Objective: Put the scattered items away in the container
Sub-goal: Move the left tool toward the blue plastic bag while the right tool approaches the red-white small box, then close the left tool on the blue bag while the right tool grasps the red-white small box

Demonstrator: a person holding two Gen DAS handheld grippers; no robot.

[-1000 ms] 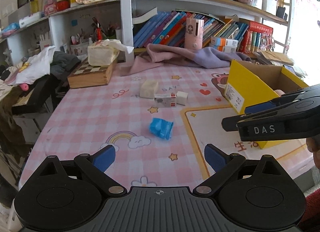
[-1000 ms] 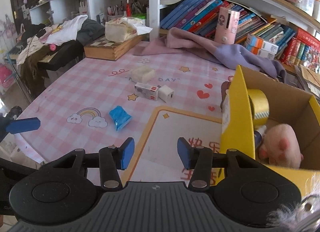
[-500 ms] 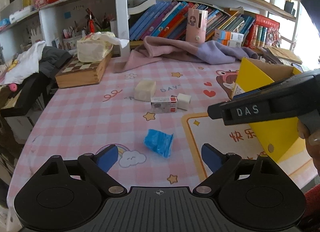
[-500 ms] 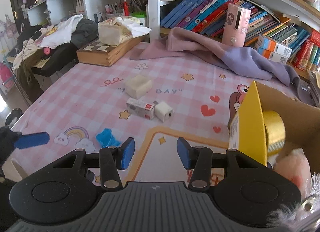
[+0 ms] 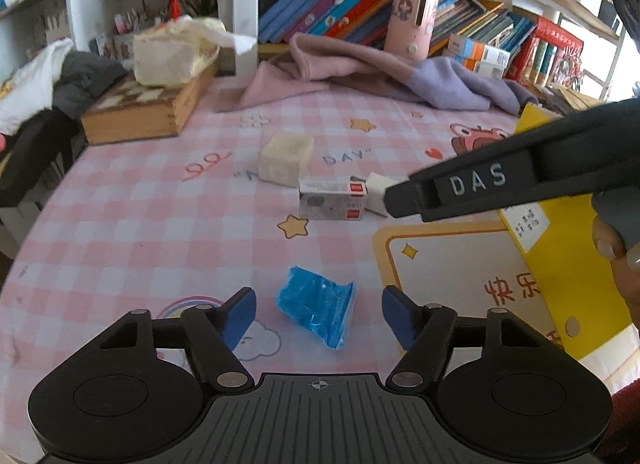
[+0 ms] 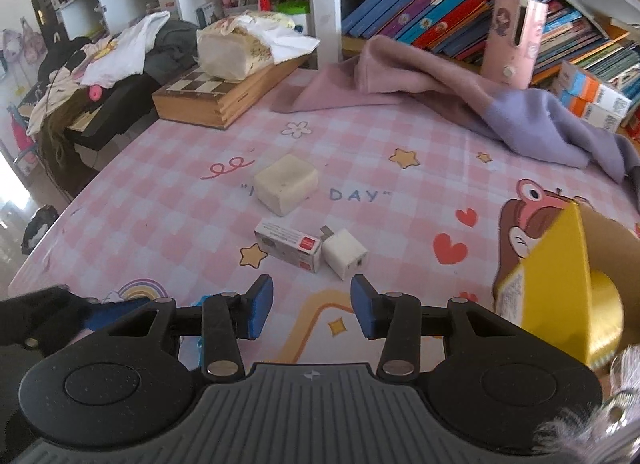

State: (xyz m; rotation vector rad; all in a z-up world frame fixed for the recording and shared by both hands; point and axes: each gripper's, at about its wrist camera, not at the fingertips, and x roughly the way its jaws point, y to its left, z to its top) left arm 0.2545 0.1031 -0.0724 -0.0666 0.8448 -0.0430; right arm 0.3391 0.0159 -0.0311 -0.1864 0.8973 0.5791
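Observation:
A crumpled blue packet lies on the pink checked tablecloth between the fingers of my left gripper. Its jaws are closing, and the pads stand clear of the packet on both sides. My right gripper hovers just short of a white charger plug and a small white box with a red label. Its jaws are closing too, with nothing between them. A cream block sits further back. The yellow cardboard box stands at the right with a gold tape roll inside.
A wooden chess box with a tissue pack on top sits at the back left. A pink and purple cloth lies along the bookshelf, behind it a pink device. The table's left edge drops to a pile of clothes.
Both grippers have moved forward and down towards the scattered items. The left jaws have narrowed around the blue packet. The right gripper has come away from the yellow box towards the charger.

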